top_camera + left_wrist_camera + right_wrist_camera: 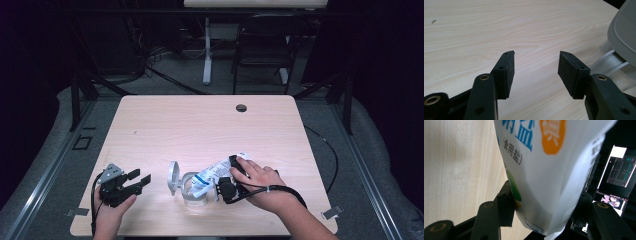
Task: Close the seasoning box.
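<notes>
Two black jaws of the right gripper [541, 202] squeeze the soft, floppy salt bag [549, 170] near its end, while the left gripper [536, 72] waits apart, holding nothing.

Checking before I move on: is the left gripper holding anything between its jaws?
No, the left gripper stands open with just bare table between its jaws, the clear container off to one side.

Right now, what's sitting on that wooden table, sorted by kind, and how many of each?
Clear jars with a hinged lid, open: 1
White salt bags, tilted over the jar and pinched in the right claw: 1
Hand-held black claws: 2, the left claw open with nothing between its pads
Total: 4
</notes>
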Available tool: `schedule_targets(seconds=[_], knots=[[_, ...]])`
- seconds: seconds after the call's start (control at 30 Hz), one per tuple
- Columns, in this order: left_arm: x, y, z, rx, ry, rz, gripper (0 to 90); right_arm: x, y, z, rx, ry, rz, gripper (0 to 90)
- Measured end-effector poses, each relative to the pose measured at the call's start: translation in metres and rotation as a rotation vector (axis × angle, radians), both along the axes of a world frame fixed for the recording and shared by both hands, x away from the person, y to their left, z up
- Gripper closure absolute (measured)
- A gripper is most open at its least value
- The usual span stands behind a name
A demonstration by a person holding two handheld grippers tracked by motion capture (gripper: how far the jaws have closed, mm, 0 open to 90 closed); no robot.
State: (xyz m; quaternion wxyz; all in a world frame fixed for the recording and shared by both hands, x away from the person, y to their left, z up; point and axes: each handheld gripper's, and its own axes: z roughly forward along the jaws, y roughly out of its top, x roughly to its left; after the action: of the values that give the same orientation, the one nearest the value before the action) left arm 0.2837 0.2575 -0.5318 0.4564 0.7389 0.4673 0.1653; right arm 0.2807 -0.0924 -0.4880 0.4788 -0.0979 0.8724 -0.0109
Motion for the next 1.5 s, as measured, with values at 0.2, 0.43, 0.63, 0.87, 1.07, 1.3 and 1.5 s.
schedule_targets(seconds=[0.2, 0.43, 0.63, 0.87, 1.07, 1.3, 1.5], knots=[[-0.0001, -0.0002, -0.0001, -0.001, 0.002, 0.001, 47.5, -0.0006, 0.0006, 0.0004, -0.010, -0.005, 0.001, 48.1], [0.0000, -0.0002, -0.0003, -0.001, 0.001, 0.000, 47.5, -0.0020, 0.0022, 0.0030, -0.045, -0.025, 0.005, 48.2], [-0.0001, 0.0000, 0.0000, -0.003, 0.001, 0.003, 47.6, -0.0016, 0.0021, 0.0019, -0.039, -0.026, 0.016, 48.6], [0.0003, 0.0004, -0.0004, -0.006, -0.005, 0.006, 47.6, -0.0016, 0.0028, 0.0026, -0.046, -0.031, 0.023, 48.8], [0.0001, 0.0006, 0.0001, -0.003, -0.004, 0.007, 47.6, -0.0023, 0.0032, 0.0029, -0.060, -0.041, 0.028, 49.0], [-0.0001, 0.0006, 0.0003, -0.002, -0.005, 0.006, 47.5, -0.0036, 0.0043, 0.0051, -0.088, -0.052, 0.027, 49.2], [-0.0001, 0.0015, 0.0008, 0.001, 0.004, 0.000, 47.5, -0.0026, 0.0029, 0.0044, -0.072, -0.049, 0.033, 49.5]])
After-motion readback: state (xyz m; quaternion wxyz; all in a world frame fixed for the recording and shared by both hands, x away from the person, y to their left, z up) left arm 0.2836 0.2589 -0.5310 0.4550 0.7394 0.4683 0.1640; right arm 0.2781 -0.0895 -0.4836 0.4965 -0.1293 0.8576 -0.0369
